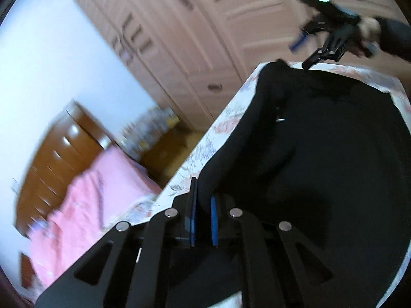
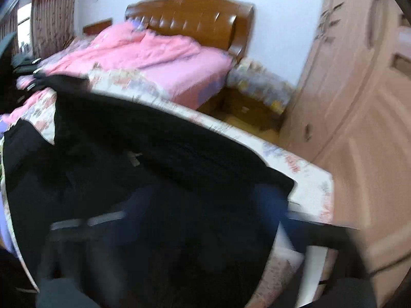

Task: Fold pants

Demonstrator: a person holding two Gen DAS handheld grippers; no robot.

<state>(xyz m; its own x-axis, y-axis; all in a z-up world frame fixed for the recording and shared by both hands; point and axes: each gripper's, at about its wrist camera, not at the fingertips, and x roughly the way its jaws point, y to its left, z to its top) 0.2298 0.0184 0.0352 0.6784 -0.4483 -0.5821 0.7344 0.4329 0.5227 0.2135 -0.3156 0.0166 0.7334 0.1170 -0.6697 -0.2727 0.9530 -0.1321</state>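
Black pants [image 1: 321, 154] lie spread over a table with a floral cloth [image 1: 205, 141]. At the bottom of the left wrist view my left gripper [image 1: 203, 218] is shut on the near edge of the pants, with black fabric pinched between its blue pads [image 1: 213, 220]. My right gripper [image 1: 332, 46], held by a hand, hovers over the far corner of the pants with its jaws wide apart and nothing between them. In the blurred right wrist view the right gripper [image 2: 205, 205] stands open above the pants [image 2: 154, 154]. The left gripper [image 2: 30, 77] shows at the far left, at a lifted corner.
The floral cloth's [image 2: 295, 159] edge runs close to a tall pale wardrobe [image 2: 359, 128]. Behind the table stands a bed with a pink quilt [image 2: 154, 51] and a wooden headboard [image 2: 192, 18]. A cluttered nightstand [image 2: 257, 84] sits between bed and wardrobe.
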